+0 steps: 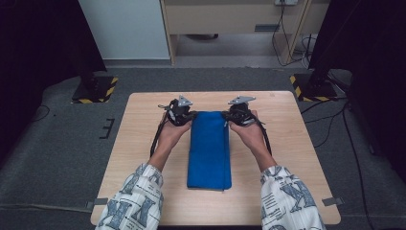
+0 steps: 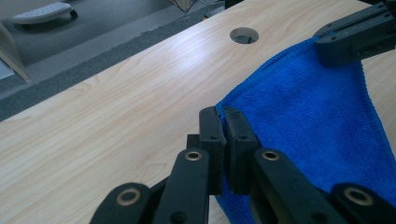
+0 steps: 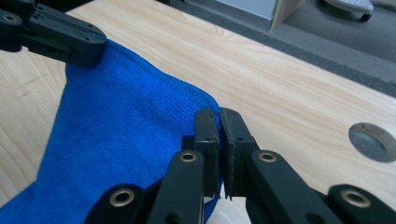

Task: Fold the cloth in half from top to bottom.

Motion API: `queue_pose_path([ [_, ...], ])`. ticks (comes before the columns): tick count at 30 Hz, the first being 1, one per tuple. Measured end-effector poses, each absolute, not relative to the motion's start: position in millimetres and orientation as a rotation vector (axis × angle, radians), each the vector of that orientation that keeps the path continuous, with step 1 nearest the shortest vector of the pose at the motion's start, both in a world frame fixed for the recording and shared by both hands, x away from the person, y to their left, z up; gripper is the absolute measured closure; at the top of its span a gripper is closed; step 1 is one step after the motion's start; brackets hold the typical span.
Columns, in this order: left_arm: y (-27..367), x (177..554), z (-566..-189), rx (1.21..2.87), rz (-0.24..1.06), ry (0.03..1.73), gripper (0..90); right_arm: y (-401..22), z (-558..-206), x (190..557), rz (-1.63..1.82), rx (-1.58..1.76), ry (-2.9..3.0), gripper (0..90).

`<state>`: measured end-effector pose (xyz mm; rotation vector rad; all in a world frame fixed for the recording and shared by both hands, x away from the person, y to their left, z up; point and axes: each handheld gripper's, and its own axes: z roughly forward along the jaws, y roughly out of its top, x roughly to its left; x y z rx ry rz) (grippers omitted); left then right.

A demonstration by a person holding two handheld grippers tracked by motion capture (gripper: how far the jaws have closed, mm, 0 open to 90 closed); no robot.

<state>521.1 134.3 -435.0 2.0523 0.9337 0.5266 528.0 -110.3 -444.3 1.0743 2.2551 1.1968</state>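
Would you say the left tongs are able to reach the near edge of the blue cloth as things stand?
Probably not right away: the left tongs are shut on a far corner of the blue cloth, as are the right tongs. The bare table beside it leaves the way free once they let go.

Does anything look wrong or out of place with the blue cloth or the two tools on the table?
Nothing stands out. The blue cloth lies folded in a neat long strip on the table. The left tool and the right tool each pinch one far corner of it, jaws shut on the fabric. No tear or spill shows.
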Motion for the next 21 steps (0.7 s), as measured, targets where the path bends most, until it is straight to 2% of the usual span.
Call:
queue_pose_path([
  [21, 132, 525, -420, 2.037, 0.549, 0.913, 87.1, -113, -429, 531, 1.209, 1.056, 2.219, 86.7],
])
